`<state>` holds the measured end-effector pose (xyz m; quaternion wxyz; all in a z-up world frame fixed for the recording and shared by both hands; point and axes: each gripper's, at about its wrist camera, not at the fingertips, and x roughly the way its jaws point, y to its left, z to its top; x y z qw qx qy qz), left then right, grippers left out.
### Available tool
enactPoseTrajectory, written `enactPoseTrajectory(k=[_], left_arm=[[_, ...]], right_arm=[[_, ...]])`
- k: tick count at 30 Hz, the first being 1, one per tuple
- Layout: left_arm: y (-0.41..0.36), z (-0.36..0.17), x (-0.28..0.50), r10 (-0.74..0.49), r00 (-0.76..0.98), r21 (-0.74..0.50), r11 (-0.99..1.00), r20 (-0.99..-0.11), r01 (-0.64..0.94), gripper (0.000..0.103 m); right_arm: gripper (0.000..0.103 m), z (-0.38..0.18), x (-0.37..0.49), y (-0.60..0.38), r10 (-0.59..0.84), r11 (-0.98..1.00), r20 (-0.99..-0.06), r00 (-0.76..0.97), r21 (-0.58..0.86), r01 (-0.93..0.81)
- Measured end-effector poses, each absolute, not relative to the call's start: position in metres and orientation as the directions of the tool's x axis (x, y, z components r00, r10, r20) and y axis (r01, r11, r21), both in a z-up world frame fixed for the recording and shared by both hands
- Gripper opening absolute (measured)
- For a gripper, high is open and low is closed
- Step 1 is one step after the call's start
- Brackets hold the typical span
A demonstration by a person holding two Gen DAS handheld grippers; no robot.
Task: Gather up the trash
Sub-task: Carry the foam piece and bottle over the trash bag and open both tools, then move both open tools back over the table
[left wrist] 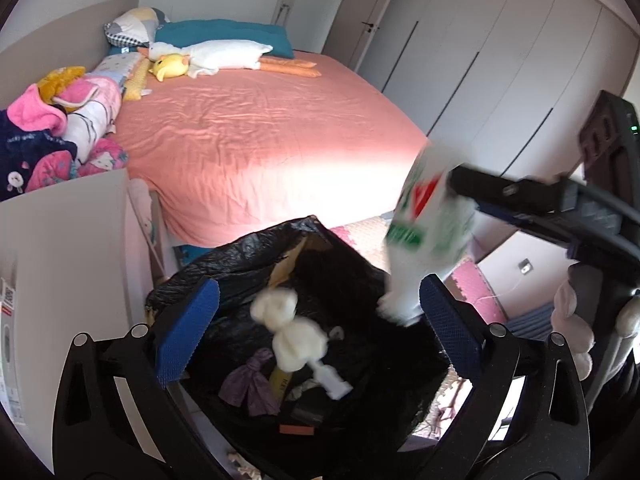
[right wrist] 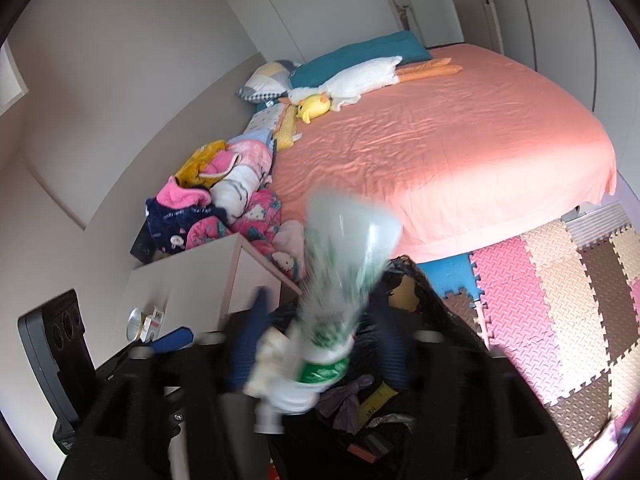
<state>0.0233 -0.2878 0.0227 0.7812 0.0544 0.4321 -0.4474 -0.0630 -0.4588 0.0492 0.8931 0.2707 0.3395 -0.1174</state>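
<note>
A black trash bag (left wrist: 256,256) stands open on the floor below both grippers, with white tissue wads (left wrist: 294,340), a purple knotted bag (left wrist: 250,388) and other scraps inside. My left gripper (left wrist: 316,332) is open and empty over the bag's mouth. A clear plastic bottle with a green and red label (left wrist: 424,232) hangs neck-down, blurred, over the bag's right rim. In the right wrist view the bottle (right wrist: 340,292) lies between the open fingers of my right gripper (right wrist: 320,344), apparently falling free. The bag (right wrist: 424,300) shows below it.
A bed with a salmon sheet (left wrist: 256,136) fills the room behind the bag. Plush toys (left wrist: 208,56) and a clothes pile (left wrist: 60,132) lie along its left side. A white nightstand (left wrist: 68,240) is left of the bag. Foam floor mats (right wrist: 560,312) lie right.
</note>
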Motion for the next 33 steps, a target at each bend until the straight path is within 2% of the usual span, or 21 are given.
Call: enactPoseTrajectory(k=[4,17,33], left_arm=[[-0.285,0.017,0.027,-0.63,0.23,-0.3,0.619,-0.741,0.726,0.096],[-0.277,0.013,0.03,-0.621,0.235,-0.305,0.635,-0.748,0.71,0.096],[-0.218,0.007,0.046,-0.564,0.338,-0.299,0.752,-0.753,0.588,0.096]], right_arm=[[0.079,0.053,-0.065,-0.46,-0.051,0.834,-0.658,0.751,0.387,0.395],[0.079,0.05,-0.052,-0.455,-0.006,0.85,-0.659,0.752,0.393,0.351],[0.079,0.046,-0.002,-0.398,0.157,0.901,-0.666,0.729,0.399,0.17]])
